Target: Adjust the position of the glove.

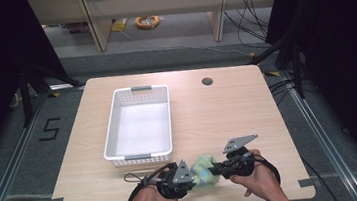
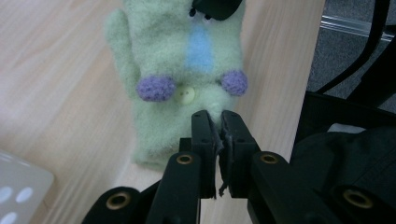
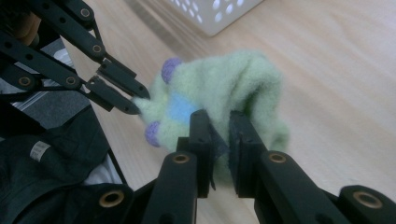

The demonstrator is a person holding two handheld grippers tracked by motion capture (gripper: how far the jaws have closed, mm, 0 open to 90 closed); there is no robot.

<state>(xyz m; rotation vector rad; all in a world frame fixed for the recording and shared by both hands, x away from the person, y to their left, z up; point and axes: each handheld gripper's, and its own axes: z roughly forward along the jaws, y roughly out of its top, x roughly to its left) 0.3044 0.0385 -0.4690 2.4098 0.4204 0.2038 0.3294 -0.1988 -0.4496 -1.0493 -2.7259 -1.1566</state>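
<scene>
High view: green mitten (image 1: 202, 168) sits just in front of the white basket (image 1: 144, 159), between both grippers. Left gripper (image 2: 215, 122) jaws nearly closed, pinching one mitten edge; right gripper (image 3: 219, 122) jaws likewise clamped on the opposite end.

Tongs (image 2: 217, 122) pinched on the edge of a pale-green mitten (image 2: 180, 60), wooden table (image 2: 51, 88) beneath.

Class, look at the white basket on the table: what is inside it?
Nothing lies in the white basket; its bare floor shows. The green mitten is outside it, pinched between the left claw and right claw. The table under the basket is covered.
</scene>
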